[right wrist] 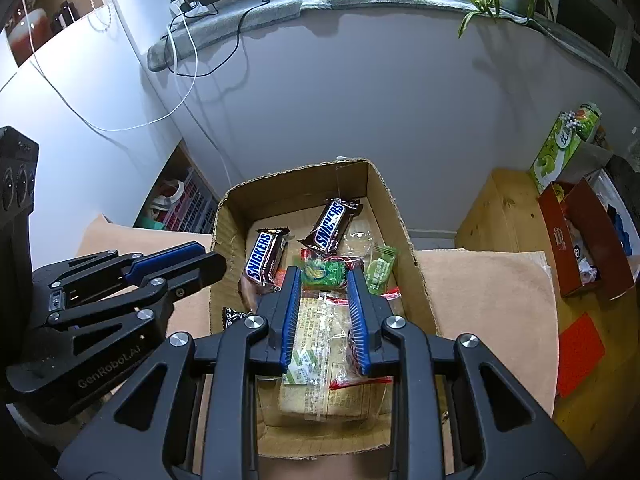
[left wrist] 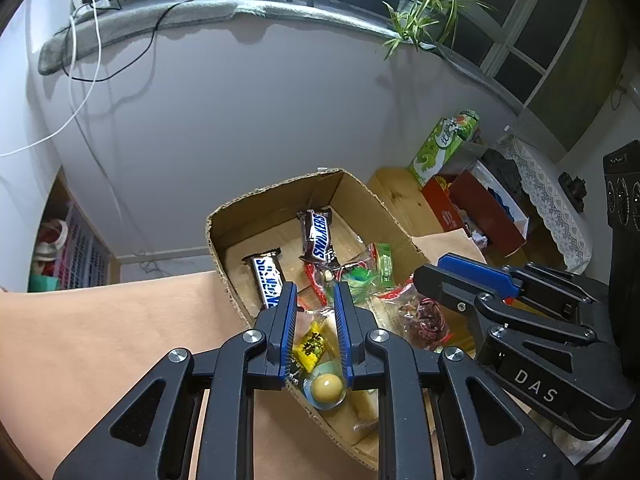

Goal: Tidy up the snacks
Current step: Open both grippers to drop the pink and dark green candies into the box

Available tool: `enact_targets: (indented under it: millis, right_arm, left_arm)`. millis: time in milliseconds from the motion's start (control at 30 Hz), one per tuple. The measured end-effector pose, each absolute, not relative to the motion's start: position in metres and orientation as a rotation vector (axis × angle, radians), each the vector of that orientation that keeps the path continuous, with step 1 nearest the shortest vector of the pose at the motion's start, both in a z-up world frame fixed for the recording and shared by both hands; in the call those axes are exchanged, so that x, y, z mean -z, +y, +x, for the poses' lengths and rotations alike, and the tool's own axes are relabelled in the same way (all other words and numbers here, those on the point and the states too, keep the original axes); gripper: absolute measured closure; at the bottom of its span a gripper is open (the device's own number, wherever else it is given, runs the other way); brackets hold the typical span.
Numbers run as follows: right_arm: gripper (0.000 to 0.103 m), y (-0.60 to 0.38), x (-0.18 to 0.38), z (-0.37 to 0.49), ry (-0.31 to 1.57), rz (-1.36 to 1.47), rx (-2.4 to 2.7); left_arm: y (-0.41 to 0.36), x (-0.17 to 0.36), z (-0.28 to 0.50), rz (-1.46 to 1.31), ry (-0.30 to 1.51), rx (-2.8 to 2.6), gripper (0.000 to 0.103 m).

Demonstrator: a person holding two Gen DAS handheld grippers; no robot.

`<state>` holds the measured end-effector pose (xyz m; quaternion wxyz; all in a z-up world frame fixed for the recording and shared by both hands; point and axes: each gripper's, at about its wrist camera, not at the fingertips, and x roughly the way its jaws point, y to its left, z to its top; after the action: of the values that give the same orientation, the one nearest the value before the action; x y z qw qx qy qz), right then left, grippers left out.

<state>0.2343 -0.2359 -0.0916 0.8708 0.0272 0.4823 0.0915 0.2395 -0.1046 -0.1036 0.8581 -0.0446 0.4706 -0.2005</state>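
Both grippers are hanging nose-down over the cardboard box (left wrist: 280,186), which is sitting on the tan table cover (left wrist: 120,320); the snacks are all inside it. Two Snickers bars (left wrist: 318,240) are lying towards the twelve o'clock end, away from the hands. A green packet (right wrist: 382,266) is lying at about two o'clock, and a clear-wrapped cake (right wrist: 320,396) is resting at the six o'clock end.

The left gripper (left wrist: 315,288) is hovering at the box's eight o'clock corner with its jaws drawn nearly together. A yellow packet (left wrist: 312,346) and a round yellowish sweet (left wrist: 327,387) are showing through the slit, lying below, I'd judge, rather than pinched.

The right gripper (right wrist: 324,276) is also standing narrow, straddling the cake's wrapper. I can't be sure whether its pads are touching the film, but nothing is hanging from its tips in the other view.

The steep tilt is probably letting each hand look down into the pile. My guess is they are choosing what to sort next.
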Motion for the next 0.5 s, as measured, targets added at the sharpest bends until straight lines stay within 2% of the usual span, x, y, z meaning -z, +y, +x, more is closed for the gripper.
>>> enact_targets:
  millis: [433, 500]
  right_arm:
    - [0.078, -0.239, 0.070, 0.203, 0.967, 0.094, -0.191]
    - [0.075, -0.239, 0.065, 0.196, 0.959, 0.100, -0.187]
  left_arm:
    - [-0.094, 0.080, 0.219, -0.085, 0.936, 0.397, 0.086]
    - [-0.094, 0.076, 0.214, -0.081, 0.927, 0.399, 0.086]
